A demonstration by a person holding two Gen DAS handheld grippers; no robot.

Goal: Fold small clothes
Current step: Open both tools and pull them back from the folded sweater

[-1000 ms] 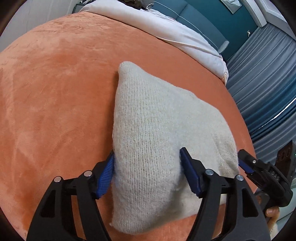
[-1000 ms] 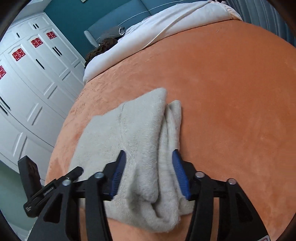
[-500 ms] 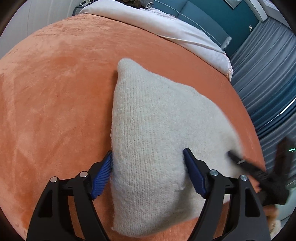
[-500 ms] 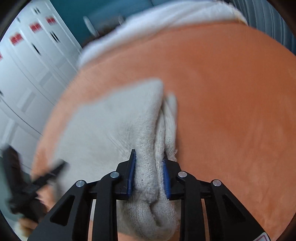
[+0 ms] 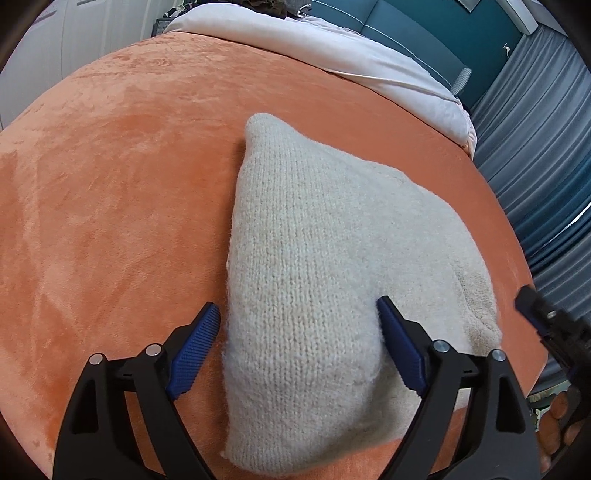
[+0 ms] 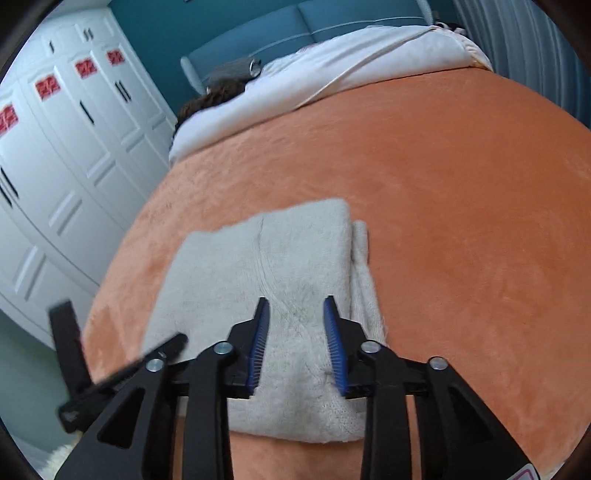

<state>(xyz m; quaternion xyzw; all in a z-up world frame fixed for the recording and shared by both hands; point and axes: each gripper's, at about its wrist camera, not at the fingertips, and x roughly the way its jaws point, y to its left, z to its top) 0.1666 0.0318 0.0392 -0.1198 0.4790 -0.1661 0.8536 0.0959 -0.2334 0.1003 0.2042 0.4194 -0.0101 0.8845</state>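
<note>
A cream knitted garment [image 5: 332, 266] lies folded into a compact bundle on the orange blanket [image 5: 110, 206]. My left gripper [image 5: 295, 339] is wide open, its blue pads straddling the bundle's near left part. In the right wrist view the same garment [image 6: 266, 266] shows its folded layers along the right edge. My right gripper [image 6: 297, 343] is partly open above the bundle's near end, its pads apart from the cloth between them. The right gripper also shows at the left wrist view's right edge [image 5: 550, 332].
The orange blanket [image 6: 461, 221] covers the bed. A white duvet [image 5: 332, 55] lies bunched at the head, with a teal headboard [image 6: 288, 26] behind. White wardrobe doors [image 6: 66, 147] stand to the left, grey-blue curtains [image 5: 546, 155] to the right.
My right gripper closed on the garment's folded edge half a second ago and has now opened, and the bundle lies flatter. My left gripper stayed open, drawing back slightly.
</note>
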